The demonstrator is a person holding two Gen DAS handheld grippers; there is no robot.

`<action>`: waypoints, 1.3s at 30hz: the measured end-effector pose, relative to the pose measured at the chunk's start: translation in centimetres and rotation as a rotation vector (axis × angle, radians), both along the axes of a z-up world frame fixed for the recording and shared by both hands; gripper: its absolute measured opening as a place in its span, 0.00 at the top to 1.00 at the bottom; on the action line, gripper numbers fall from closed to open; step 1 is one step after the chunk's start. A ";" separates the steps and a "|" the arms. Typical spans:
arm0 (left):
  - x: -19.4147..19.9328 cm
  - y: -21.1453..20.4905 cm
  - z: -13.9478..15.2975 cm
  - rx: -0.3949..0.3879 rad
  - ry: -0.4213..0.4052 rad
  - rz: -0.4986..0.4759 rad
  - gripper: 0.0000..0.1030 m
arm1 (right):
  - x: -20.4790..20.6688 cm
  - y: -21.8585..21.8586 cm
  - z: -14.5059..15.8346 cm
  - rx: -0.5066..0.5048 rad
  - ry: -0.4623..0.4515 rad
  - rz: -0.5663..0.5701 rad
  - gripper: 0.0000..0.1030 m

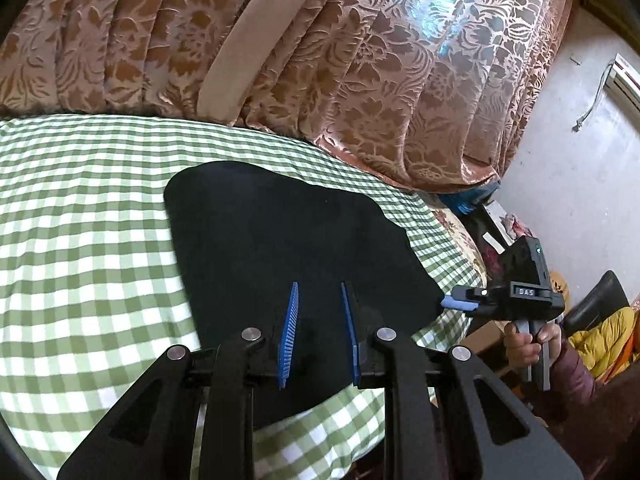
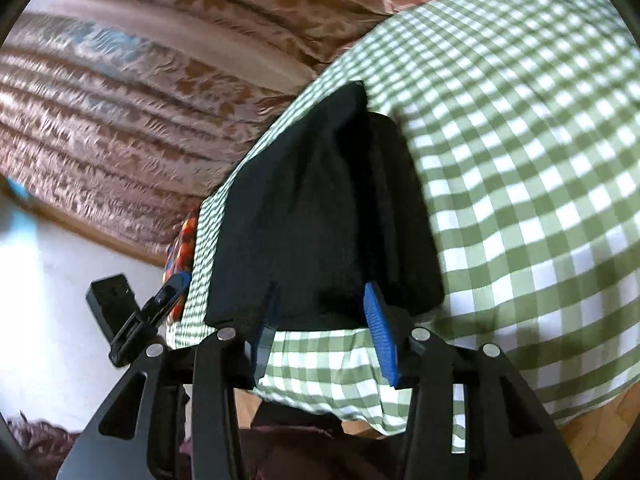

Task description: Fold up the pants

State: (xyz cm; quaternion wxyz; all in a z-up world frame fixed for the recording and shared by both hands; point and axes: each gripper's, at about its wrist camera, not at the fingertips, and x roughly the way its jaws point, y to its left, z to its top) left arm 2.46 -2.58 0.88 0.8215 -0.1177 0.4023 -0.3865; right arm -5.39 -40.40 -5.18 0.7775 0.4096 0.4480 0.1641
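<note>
Black pants (image 1: 288,248) lie folded into a compact slab on a green-and-white checked cloth (image 1: 80,220). My left gripper (image 1: 318,292) hovers over the near part of the pants, jaws open, holding nothing. The right gripper (image 1: 454,302) shows in the left wrist view at the pants' right corner, held by a hand. In the right wrist view the pants (image 2: 320,208) lie ahead, and my right gripper (image 2: 320,300) is open at their near edge, with nothing between the blue pads. The left gripper (image 2: 176,284) shows at the left there.
A brown floral curtain (image 1: 360,60) hangs behind the bed. A white wall (image 1: 568,168) and piled clothes (image 1: 600,340) are to the right. The cloth's near edge (image 2: 340,400) drops off to a wooden floor (image 2: 600,420).
</note>
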 end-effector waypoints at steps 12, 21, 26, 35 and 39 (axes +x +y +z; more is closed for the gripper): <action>-1.6 -0.8 -1.3 0.029 0.009 -0.071 0.81 | -1.9 0.9 3.0 -0.224 -0.065 0.008 0.95; -2.7 -1.8 -3.2 0.067 0.063 -0.092 0.81 | -1.6 0.6 -1.1 -0.242 0.028 0.007 0.92; -2.3 -2.4 -0.5 0.036 -0.022 -0.078 0.81 | -1.1 0.5 3.5 -0.306 -0.053 -0.045 0.61; -1.3 -4.1 -1.1 0.163 -0.060 0.014 0.77 | 8.4 5.0 3.4 -0.271 -0.089 -0.126 0.48; -1.5 -4.0 -3.3 0.252 -0.002 0.118 0.65 | 10.6 5.0 -1.0 -0.318 -0.037 -0.157 0.58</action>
